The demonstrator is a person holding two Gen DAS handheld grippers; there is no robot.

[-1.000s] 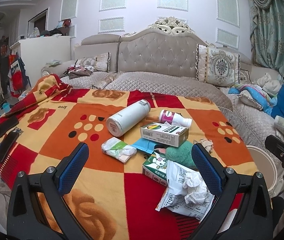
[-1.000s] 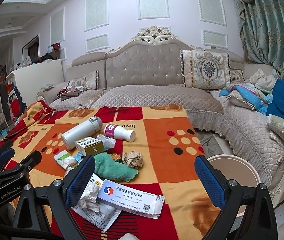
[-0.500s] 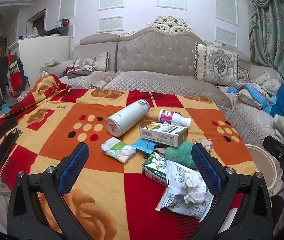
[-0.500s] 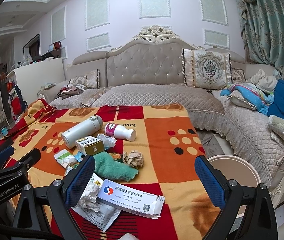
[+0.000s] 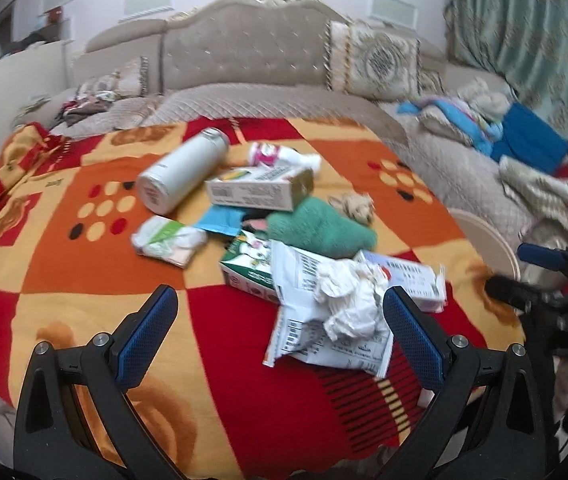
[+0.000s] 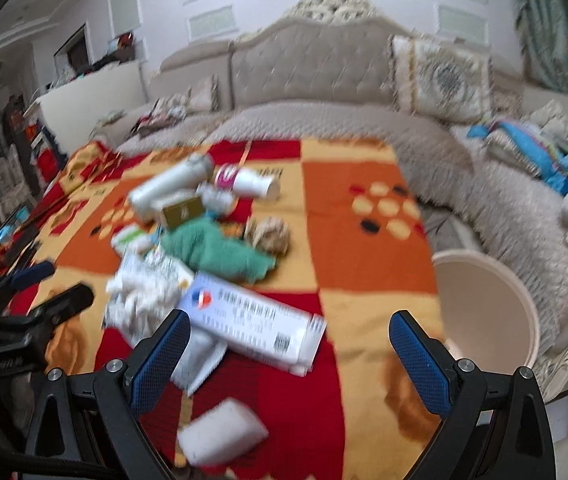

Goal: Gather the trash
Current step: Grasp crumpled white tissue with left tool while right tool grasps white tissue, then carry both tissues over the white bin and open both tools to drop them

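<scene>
Judged from how things lie, the collecting has hardly begun; every piece of litter sits on the red and orange blanket [image 5: 96, 292], and the round cream bin [image 6: 491, 304] off the blanket's right edge looks empty inside, so far as its visible wall shows. Going left to right: a soft tissue pack [image 5: 168, 240] lies nearest the left side; beside it a white flask [image 5: 182, 174] on its side, touching a long carton [image 5: 260, 190]; behind that a pink-banded bottle [image 5: 280, 156]; then a green milk carton [image 5: 248, 268] under a printed wrapper [image 5: 319, 336] with crumpled white paper [image 5: 349, 300] on top; a green cloth [image 5: 323, 228]; a brown paper wad [image 5: 355, 206]; and a white medicine box [image 6: 252, 320] toward the right. The left gripper [image 5: 280, 338] is spread wide and holds nothing, low over the wrapper; the right gripper [image 6: 287, 354] is likewise wide apart and empty, close over the medicine box. All of the trash is left to move; which of these count as trash I cannot say.
</scene>
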